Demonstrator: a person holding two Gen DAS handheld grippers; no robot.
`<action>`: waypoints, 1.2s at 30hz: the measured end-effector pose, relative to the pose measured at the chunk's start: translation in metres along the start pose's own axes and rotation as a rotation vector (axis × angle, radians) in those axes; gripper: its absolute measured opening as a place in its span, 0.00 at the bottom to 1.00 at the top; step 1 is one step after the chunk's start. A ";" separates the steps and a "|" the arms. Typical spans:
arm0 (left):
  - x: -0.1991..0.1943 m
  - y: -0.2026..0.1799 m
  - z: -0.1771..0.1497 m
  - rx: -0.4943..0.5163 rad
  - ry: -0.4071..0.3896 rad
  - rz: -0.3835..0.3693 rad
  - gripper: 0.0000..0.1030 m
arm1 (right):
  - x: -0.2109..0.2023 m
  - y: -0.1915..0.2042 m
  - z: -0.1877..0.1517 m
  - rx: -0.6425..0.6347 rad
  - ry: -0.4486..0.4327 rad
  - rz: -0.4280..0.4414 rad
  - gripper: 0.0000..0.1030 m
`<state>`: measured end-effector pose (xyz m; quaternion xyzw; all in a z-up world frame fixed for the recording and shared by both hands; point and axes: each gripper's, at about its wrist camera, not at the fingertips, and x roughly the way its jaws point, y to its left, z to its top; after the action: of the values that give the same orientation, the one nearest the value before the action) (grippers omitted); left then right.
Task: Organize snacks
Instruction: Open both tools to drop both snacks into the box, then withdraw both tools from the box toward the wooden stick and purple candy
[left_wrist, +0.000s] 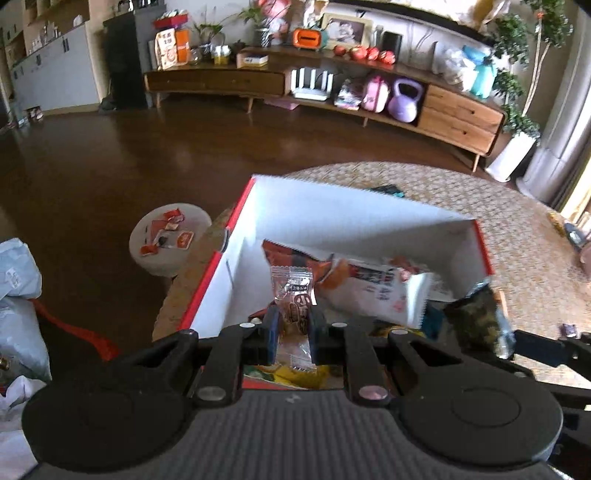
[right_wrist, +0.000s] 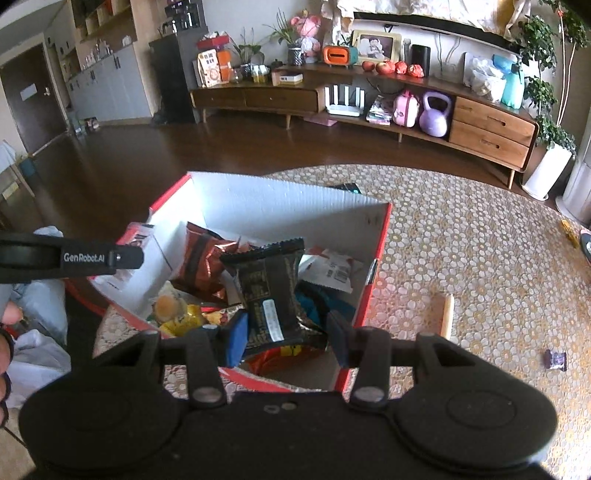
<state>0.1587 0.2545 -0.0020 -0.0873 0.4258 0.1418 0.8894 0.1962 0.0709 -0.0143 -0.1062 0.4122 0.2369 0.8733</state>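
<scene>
Two hand-held grippers over the red-and-white box (right_wrist: 380, 236) on the rug. Left hand-held gripper (left_wrist: 293, 326) nearly closed, pinching a small clear-wrapped candy (left_wrist: 293, 295) by its lower half. Right hand-held gripper (right_wrist: 286, 334), jaws partway apart, clamps a dark snack pack (right_wrist: 267, 291). Risk: slippery wrappers slide free early, landing outside the box or snagging its wall.

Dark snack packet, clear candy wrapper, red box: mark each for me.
dark snack packet (right_wrist: 269, 291), right wrist view, middle of its face
clear candy wrapper (left_wrist: 295, 295), left wrist view, printed middle
red box (right_wrist: 295, 199), right wrist view, far inner wall
</scene>
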 end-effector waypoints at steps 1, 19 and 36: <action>0.005 0.002 0.000 -0.003 0.009 0.003 0.15 | 0.003 0.000 0.000 0.000 0.006 -0.007 0.43; 0.053 0.004 -0.005 0.021 0.087 0.022 0.15 | 0.032 0.002 0.001 0.002 0.068 -0.017 0.44; 0.037 0.004 -0.007 -0.026 0.046 -0.025 0.73 | 0.016 0.000 -0.003 -0.005 0.052 0.041 0.79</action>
<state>0.1742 0.2631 -0.0350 -0.1076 0.4431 0.1343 0.8798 0.2027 0.0754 -0.0284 -0.1059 0.4361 0.2530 0.8571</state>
